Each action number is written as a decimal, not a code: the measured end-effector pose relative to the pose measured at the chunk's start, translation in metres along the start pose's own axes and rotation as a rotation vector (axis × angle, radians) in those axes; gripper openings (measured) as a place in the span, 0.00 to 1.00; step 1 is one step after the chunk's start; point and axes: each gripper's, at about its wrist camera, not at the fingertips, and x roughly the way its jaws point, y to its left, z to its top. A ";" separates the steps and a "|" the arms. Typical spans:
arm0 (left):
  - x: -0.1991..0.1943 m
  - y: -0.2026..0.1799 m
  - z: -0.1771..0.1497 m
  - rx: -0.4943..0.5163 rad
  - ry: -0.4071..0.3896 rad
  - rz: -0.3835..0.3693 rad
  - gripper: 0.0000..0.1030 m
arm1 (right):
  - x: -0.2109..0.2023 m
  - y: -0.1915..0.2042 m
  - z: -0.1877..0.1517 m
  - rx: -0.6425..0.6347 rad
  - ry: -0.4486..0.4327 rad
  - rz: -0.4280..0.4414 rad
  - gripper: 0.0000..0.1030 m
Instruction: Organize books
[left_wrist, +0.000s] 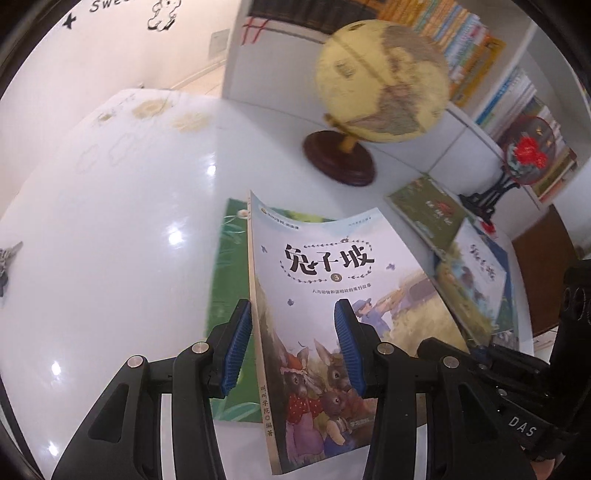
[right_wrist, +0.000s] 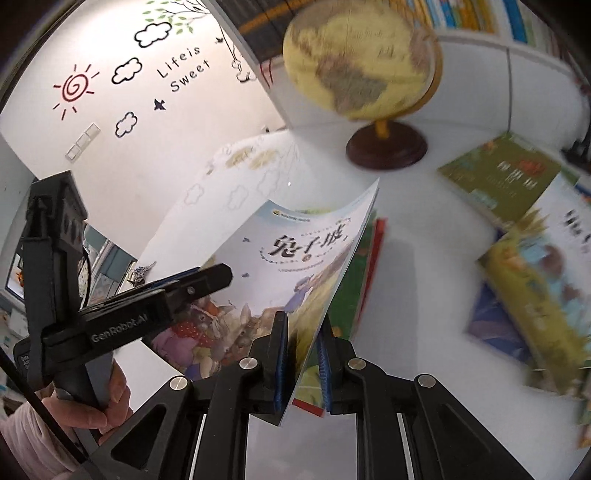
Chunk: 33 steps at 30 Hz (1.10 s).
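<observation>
Right tool (right_wrist: 301, 354) is seen narrowed onto the fore edge of the rabbit storybook (right_wrist: 280, 280), which is held lifted and tilted above the green book (right_wrist: 351, 288) lying on the white table (right_wrist: 424, 258). Left tool (left_wrist: 293, 347) is spread wide around the spine edge, one pad on each side, with no grip judged. The storybook's long axis runs away from both tools toward the globe (right_wrist: 365, 59), so the load is judged carried by the right hand.

Glossy white table (left_wrist: 110, 258); paper book (left_wrist: 332, 280); wooden globe base (left_wrist: 338, 160).
</observation>
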 end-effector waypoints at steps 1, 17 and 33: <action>0.005 0.004 0.000 -0.004 0.008 0.002 0.40 | 0.007 0.001 0.000 0.010 0.011 0.001 0.14; 0.055 0.034 -0.006 -0.023 0.131 0.073 0.43 | 0.066 -0.022 -0.011 0.214 0.145 0.035 0.15; 0.065 0.032 -0.010 0.002 0.175 0.120 0.67 | 0.053 -0.030 -0.014 0.243 0.162 -0.073 0.51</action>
